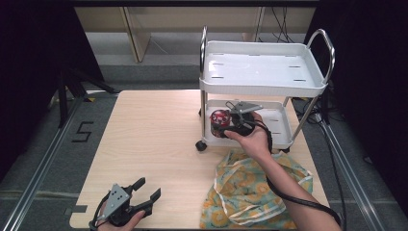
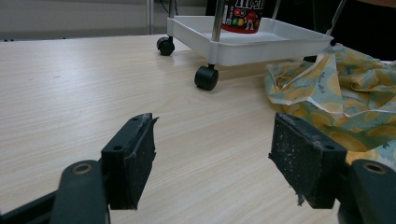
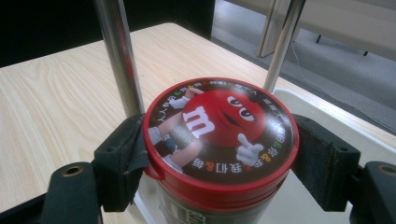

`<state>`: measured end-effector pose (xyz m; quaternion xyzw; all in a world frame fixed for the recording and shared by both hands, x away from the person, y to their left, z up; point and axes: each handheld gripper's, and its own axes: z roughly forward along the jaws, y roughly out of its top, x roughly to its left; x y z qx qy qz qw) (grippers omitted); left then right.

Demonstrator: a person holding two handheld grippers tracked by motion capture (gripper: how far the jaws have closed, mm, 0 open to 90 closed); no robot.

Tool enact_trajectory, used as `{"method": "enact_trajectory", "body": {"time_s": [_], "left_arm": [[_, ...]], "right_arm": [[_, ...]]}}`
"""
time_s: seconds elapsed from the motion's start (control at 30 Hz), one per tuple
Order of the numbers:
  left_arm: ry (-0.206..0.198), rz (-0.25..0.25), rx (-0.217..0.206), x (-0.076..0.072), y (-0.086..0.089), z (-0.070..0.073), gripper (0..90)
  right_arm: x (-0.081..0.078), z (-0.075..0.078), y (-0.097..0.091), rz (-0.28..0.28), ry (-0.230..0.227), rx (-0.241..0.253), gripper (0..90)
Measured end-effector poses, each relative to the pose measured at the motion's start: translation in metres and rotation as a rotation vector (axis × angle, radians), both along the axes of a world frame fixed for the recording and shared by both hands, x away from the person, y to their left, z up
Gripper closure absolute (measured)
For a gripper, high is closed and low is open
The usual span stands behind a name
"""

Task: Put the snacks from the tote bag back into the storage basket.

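Right gripper (image 3: 219, 154) has its two black pads clamped on either side of a red-lidded candy jar (image 3: 219, 126), just under the lid rim. Left gripper (image 1: 137, 199) rests with its jaws spread wide and nothing between them.

Taking the small white cart (image 1: 269, 89) as the landmark: the jar stands upright on the cart's lower shelf (image 1: 279, 127), at the front-left corner, close against the cart's chrome posts (image 3: 119, 56). Its long axis runs straight up, and the right gripper reaches it level from the table side, so the jar sits directly ahead of that gripper. The right hand (image 1: 252, 142) is plainly the nearer one; the left gripper lies well apart from the cart, toward the near-left part of the table (image 1: 154, 139).

Judging from this, any lift is limited by the cart's upper shelf overhead, and the two posts flank the jar closely, so the free way runs out sideways toward the table. A flowered cloth (image 1: 255, 190) lies crumpled just beside the cart's near side, under the right forearm.
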<state>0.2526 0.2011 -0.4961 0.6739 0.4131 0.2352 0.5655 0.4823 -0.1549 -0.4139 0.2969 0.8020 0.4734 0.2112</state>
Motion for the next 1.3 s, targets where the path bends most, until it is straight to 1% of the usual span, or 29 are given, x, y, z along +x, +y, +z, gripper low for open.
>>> {"method": "enact_trajectory", "body": {"time_s": [0.07, 0.1, 0.2, 0.23, 0.33, 0.37, 0.4, 0.43, 0.47, 0.5, 0.6, 0.63, 0.7, 0.73, 0.8, 0.83, 0.9, 0.97, 1.0, 1.07, 1.1, 1.13, 1.17, 1.2, 1.23, 1.27, 1.3], "left_arm": [[-0.001, 0.0, 0.001, 0.0, 0.0, 0.0, 29.8], [-0.001, 0.0, 0.0, 0.0, 0.0, 0.0, 29.8], [0.001, 0.0, 0.001, 0.0, 0.0, 0.0, 29.8], [0.0, 0.0, 0.001, 0.0, 0.0, 0.0, 29.8], [0.001, 0.003, 0.004, 0.0, 0.0, 0.0, 29.8], [0.006, 0.008, 0.011, -0.001, 0.001, 0.001, 29.8], [0.006, 0.008, 0.011, -0.001, 0.001, 0.001, 29.8], [0.0, 0.0, 0.001, 0.0, 0.0, 0.0, 29.8], [0.0, 0.0, 0.001, 0.0, 0.0, 0.0, 29.8], [0.0, 0.0, 0.001, 0.0, 0.0, 0.0, 29.8], [0.001, 0.001, 0.003, 0.0, 0.001, 0.0, 29.8], [0.001, 0.0, 0.0, 0.0, 0.0, 0.0, 29.8], [0.002, 0.0, -0.001, 0.0, 0.0, 0.0, 29.7], [0.001, 0.0, 0.0, 0.0, 0.0, 0.0, 29.7], [0.001, 0.0, -0.001, 0.0, 0.0, 0.0, 29.8], [0.0, -0.002, 0.002, 0.0, 0.001, 0.0, 29.8], [0.003, 0.001, 0.001, 0.0, 0.0, 0.0, 29.8], [0.003, 0.0, 0.0, 0.0, 0.0, 0.0, 29.7], [0.0, -0.005, 0.004, 0.0, 0.001, 0.0, 29.7], [0.001, -0.005, 0.005, 0.0, 0.001, 0.0, 29.7], [0.001, -0.005, 0.005, 0.0, 0.001, 0.0, 29.8], [0.001, -0.005, 0.005, 0.0, 0.001, 0.0, 29.7], [0.001, -0.004, 0.004, 0.0, 0.001, 0.0, 29.7], [0.001, -0.004, 0.004, 0.0, 0.001, 0.0, 29.7], [0.001, -0.004, 0.003, 0.0, 0.001, 0.0, 29.7], [0.001, -0.004, 0.003, 0.0, 0.001, 0.0, 29.7], [0.001, -0.005, 0.005, 0.0, 0.001, 0.0, 29.7]], "right_arm": [[0.0, 0.0, 0.0, -0.002, 0.003, -0.001, 26.2], [0.001, 0.0, 0.001, 0.013, 0.004, 0.011, 26.2], [0.001, 0.0, 0.001, 0.004, 0.003, 0.005, 26.2], [0.002, -0.001, 0.001, 0.003, -0.001, -0.006, 26.2], [0.002, -0.001, 0.001, 0.001, -0.002, -0.007, 26.2], [0.002, -0.001, 0.002, 0.002, 0.009, 0.004, 26.2], [0.002, -0.001, 0.002, 0.002, 0.009, 0.004, 26.2], [0.004, -0.002, 0.001, 0.012, -0.006, -0.011, 26.2], [0.004, -0.002, 0.001, -0.001, 0.002, -0.011, 26.2], [0.003, -0.002, 0.002, 0.021, 0.016, 0.012, 26.2], [0.004, -0.003, 0.002, 0.018, 0.016, 0.005, 26.2], [0.004, -0.003, 0.002, -0.002, 0.013, -0.006, 26.2], [0.004, -0.003, 0.002, 0.001, 0.014, -0.004, 26.2], [0.004, -0.004, 0.002, -0.005, 0.012, -0.016, 26.2], [0.005, -0.005, 0.003, -0.002, 0.014, -0.016, 26.2], [0.005, -0.007, 0.003, 0.002, 0.022, -0.006, 26.2], [0.004, -0.007, 0.003, 0.0, 0.037, -0.004, 26.2], [0.004, -0.008, 0.003, -0.002, 0.038, -0.008, 26.2], [0.006, -0.009, 0.003, -0.005, 0.024, -0.02, 26.2], [0.007, -0.01, 0.003, -0.003, 0.029, -0.011, 26.2], [0.007, -0.01, 0.004, 0.011, 0.034, -0.002, 26.2], [0.007, -0.01, 0.004, 0.011, 0.034, -0.002, 26.2], [0.009, -0.011, 0.004, 0.005, 0.027, -0.019, 26.1], [0.009, -0.011, 0.005, 0.004, 0.032, -0.02, 26.2], [0.008, -0.011, 0.005, 0.001, 0.035, -0.01, 26.2], [0.008, -0.011, 0.005, 0.001, 0.035, -0.01, 26.2], [0.009, -0.011, 0.005, 0.018, 0.037, -0.003, 26.1]]}}
